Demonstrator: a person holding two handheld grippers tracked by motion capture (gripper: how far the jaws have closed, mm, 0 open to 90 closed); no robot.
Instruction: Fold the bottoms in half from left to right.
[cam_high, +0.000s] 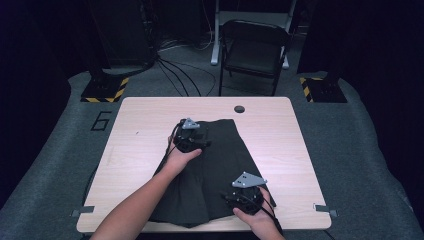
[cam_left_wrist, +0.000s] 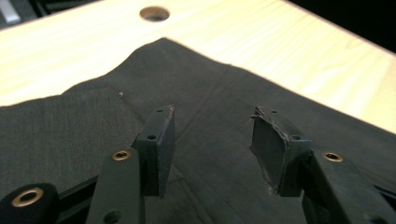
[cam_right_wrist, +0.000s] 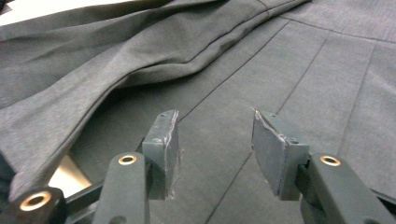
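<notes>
— On the table (cam_high: 140, 115), mid-way, which way does the dark skirt (cam_high: 220, 165) run?

— Lengthwise, near edge to far.

— The 2 claws?

— Left gripper (cam_left_wrist: 212, 140) and right gripper (cam_right_wrist: 215, 144) both gape over cloth, holding nothing.

the dark garment (cam_right_wrist: 280, 60) runs past the right gripper view's edges, its outline cut off.
</notes>
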